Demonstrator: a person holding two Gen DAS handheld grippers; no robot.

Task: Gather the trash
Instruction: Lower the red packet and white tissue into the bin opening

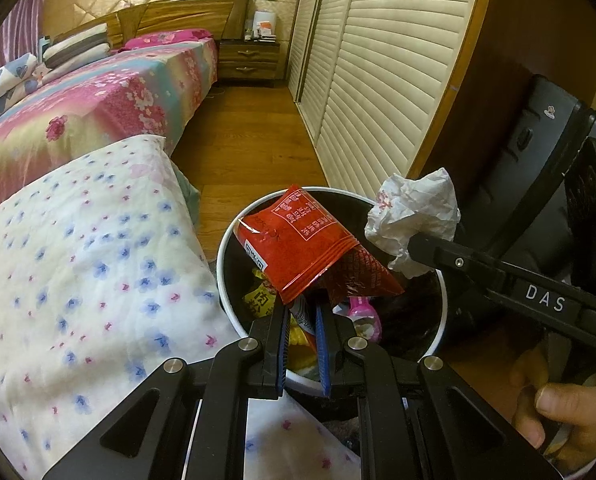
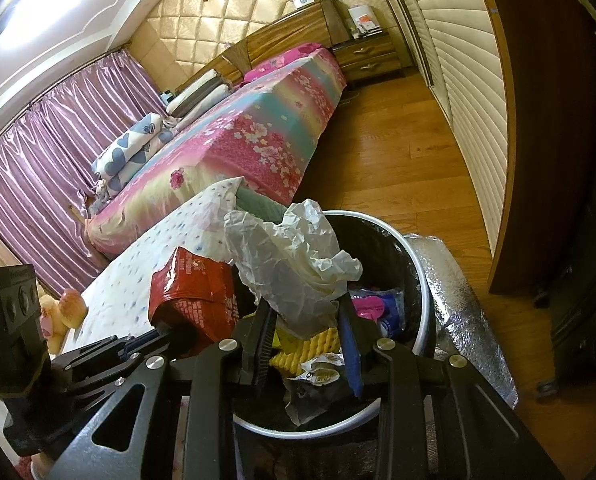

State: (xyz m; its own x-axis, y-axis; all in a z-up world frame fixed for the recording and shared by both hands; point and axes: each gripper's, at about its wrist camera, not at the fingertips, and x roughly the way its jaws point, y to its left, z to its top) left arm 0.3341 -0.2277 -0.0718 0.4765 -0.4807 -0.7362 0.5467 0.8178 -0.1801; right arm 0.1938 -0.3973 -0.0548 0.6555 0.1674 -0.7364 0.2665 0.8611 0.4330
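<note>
Left tongs (image 1: 304,304) clamped on red wrapper (image 1: 310,248), right tongs (image 2: 306,312) clamped on crumpled paper (image 2: 294,256), both over bin (image 1: 224,248); light trash could catch the rim and fall outside.

Warm, dim indoor light throughout, with blown-out white glare from the ceiling (image 2: 38,12) at upper left of the right wrist view, sheen on curtains (image 2: 58,140), strong fisheye bending and dark corners.

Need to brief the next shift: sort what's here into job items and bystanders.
Job:
red wrapper in left gripper
crumpled paper in right gripper
bin, trash inside

Just lying about:
bed
pillows
nightstand
curtains
wardrobe
</note>
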